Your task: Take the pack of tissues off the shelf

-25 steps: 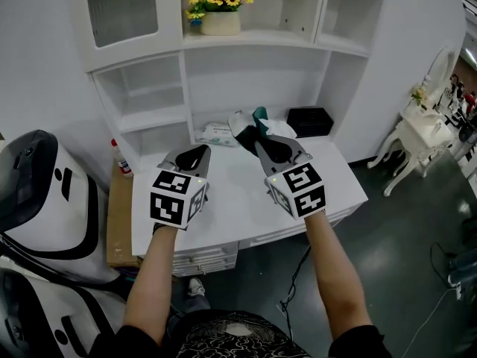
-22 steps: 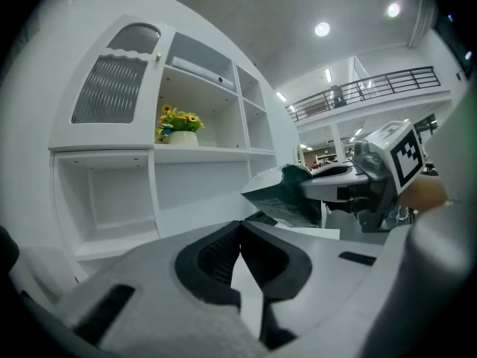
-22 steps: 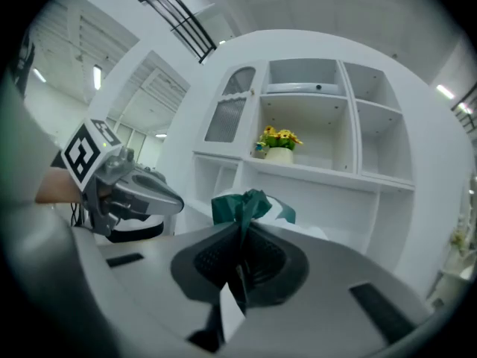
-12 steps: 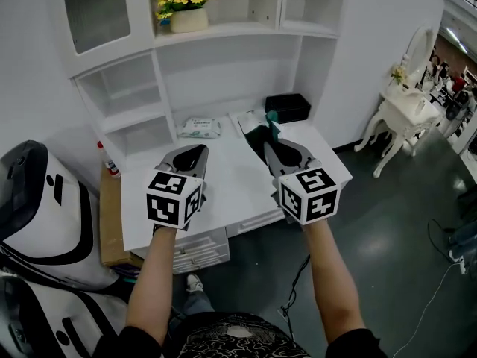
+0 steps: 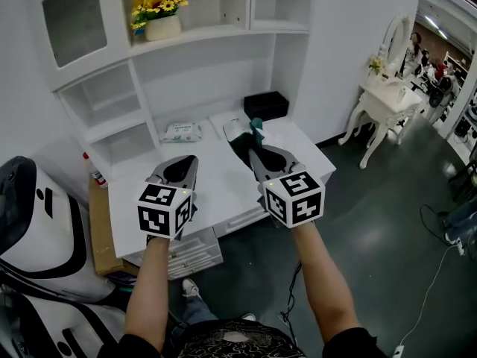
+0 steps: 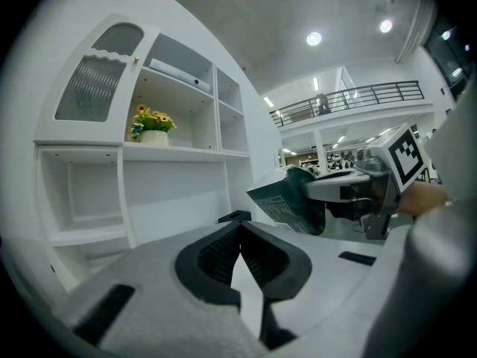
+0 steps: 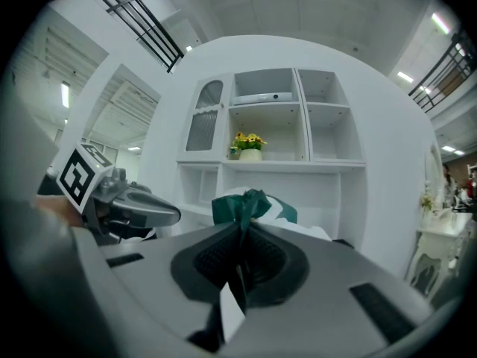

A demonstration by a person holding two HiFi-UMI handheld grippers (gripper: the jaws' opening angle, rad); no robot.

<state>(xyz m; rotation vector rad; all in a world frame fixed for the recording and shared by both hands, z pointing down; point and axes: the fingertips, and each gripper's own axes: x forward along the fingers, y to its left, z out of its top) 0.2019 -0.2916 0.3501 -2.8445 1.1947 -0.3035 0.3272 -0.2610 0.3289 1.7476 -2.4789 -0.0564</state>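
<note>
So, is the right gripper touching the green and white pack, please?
Touching. The right gripper view shows the right gripper with jaws shut on the green and white pack.

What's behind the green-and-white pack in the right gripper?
A black box stands on the white desk behind the pack. The desk patch directly beneath the pack is covered.

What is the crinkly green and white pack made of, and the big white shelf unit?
The green and white pack, pinched in the right gripper, looks like thin soft plastic film: it bunches and creases at the jaws. The white shelf unit seems painted wood or board: smooth, matte, straight edges.
</note>
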